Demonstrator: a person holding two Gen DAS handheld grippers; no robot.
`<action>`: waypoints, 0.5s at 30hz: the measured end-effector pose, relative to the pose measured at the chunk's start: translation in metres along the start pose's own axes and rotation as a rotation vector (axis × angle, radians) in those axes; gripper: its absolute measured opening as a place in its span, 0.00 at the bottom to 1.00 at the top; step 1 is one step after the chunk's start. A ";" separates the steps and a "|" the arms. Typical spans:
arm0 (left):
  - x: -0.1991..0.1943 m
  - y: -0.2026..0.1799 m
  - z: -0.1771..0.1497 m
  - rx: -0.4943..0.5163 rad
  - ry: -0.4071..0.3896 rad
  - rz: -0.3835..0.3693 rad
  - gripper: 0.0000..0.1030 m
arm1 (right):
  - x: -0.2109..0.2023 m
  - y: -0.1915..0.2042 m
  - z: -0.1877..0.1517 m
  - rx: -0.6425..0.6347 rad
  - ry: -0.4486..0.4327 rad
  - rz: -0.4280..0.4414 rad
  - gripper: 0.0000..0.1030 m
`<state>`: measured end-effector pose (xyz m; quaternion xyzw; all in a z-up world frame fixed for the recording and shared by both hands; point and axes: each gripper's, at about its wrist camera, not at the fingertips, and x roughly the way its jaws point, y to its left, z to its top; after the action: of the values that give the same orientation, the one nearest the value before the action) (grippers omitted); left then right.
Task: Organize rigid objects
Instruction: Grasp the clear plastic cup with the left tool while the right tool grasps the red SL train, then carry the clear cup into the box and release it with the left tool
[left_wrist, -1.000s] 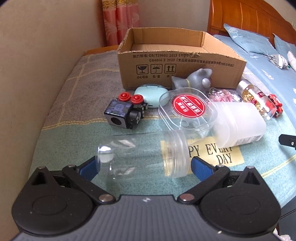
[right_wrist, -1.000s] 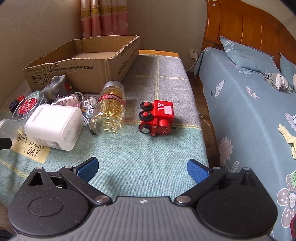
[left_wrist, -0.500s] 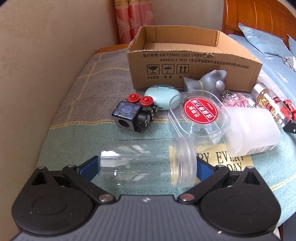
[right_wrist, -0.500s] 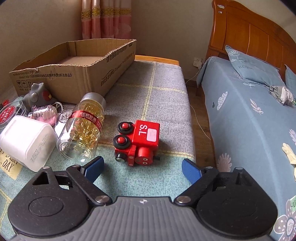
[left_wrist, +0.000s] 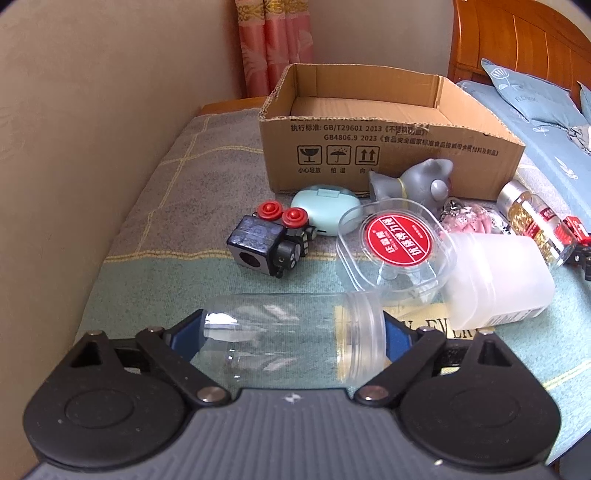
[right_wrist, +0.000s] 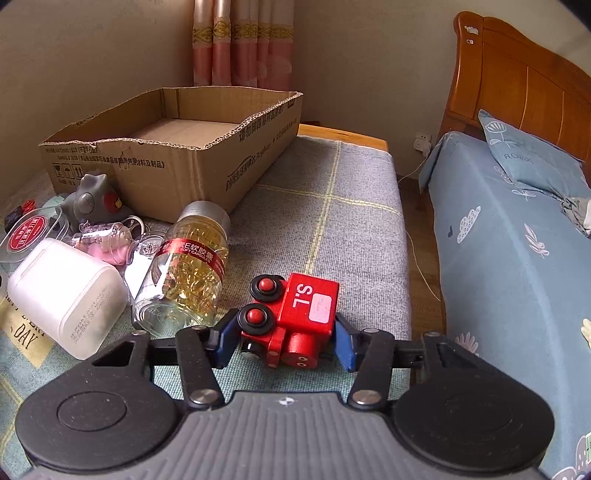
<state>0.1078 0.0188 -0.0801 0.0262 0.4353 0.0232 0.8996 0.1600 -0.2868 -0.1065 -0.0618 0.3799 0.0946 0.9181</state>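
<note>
My left gripper (left_wrist: 291, 332) is shut on a clear plastic jar (left_wrist: 291, 332) lying sideways between its blue pads, held just above the blanket. My right gripper (right_wrist: 284, 336) is shut on a red toy train (right_wrist: 295, 317) marked "S.L", one pad on each side. An open cardboard box (left_wrist: 369, 155) stands at the back; it also shows in the right wrist view (right_wrist: 177, 158).
On the blanket lie a black toy train (left_wrist: 266, 243), a mint case (left_wrist: 325, 203), a red-labelled clear tub (left_wrist: 395, 243), a white bottle (left_wrist: 498, 277), a capsule bottle (right_wrist: 188, 266), a grey figurine (right_wrist: 92, 195) and pink keychains (right_wrist: 107, 243). A wall stands left, a bed (right_wrist: 517, 258) right.
My left gripper closed on the clear jar and lifted it slightly. My right gripper moved forward to the red train and closed on it.
</note>
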 end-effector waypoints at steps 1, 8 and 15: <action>0.000 0.000 0.000 0.000 0.001 0.000 0.88 | 0.001 0.000 0.000 0.005 0.000 0.000 0.57; 0.002 0.002 -0.001 -0.003 -0.001 -0.009 0.88 | 0.001 0.001 0.002 0.002 0.009 -0.009 0.54; -0.009 0.002 -0.001 0.052 -0.009 -0.031 0.88 | -0.013 0.000 0.001 -0.001 0.028 -0.024 0.53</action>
<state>0.1015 0.0201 -0.0736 0.0431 0.4320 -0.0024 0.9008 0.1515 -0.2879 -0.0972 -0.0681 0.3921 0.0828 0.9136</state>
